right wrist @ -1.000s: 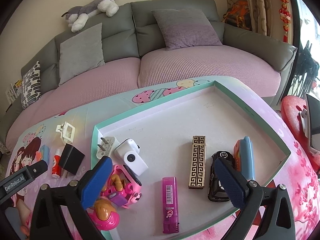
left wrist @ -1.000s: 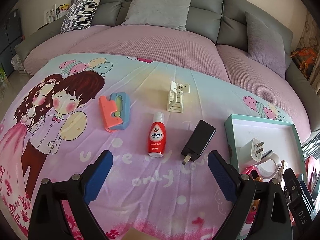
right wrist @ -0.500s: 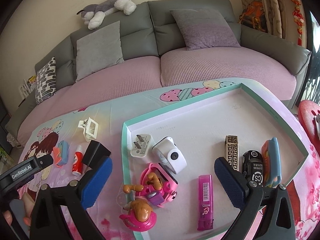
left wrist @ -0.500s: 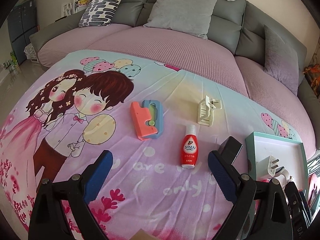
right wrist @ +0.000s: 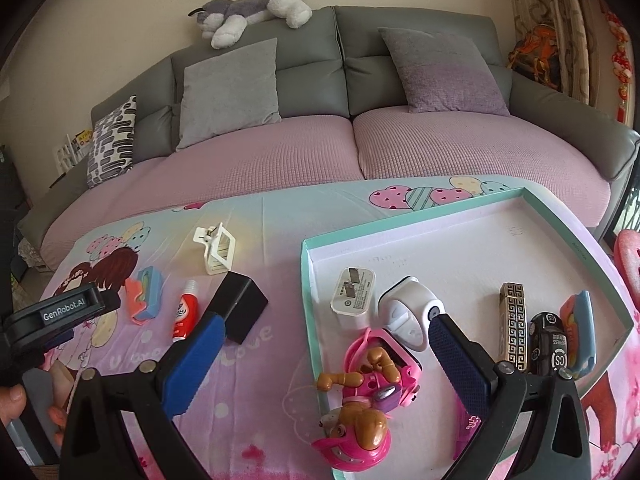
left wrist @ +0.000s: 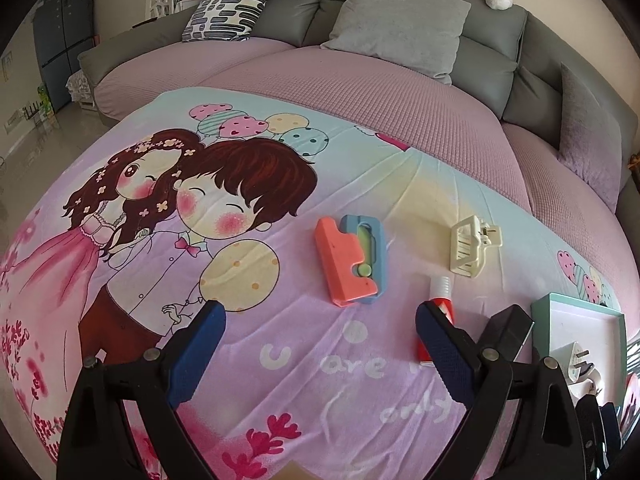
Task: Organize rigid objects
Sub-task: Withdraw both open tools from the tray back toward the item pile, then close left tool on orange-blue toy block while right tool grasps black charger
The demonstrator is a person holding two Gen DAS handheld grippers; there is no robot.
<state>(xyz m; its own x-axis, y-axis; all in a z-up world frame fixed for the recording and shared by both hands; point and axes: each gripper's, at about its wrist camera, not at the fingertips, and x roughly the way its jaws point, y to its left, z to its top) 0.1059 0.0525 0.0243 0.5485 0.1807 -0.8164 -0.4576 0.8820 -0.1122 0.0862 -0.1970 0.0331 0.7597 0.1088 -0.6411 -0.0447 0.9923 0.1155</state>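
We hold left gripper spread wide, empty, above cartoon-print worktop. Orange-blue toy lies just ahead, slightly right of gripper centre, long axis running near to far, roughly in line with fingers. Red bottle partly behind right finger; black adapter and cream clip farther right. Right gripper also spread, empty, straddling teal tray edge. Left gripper nearer toy, we judge.
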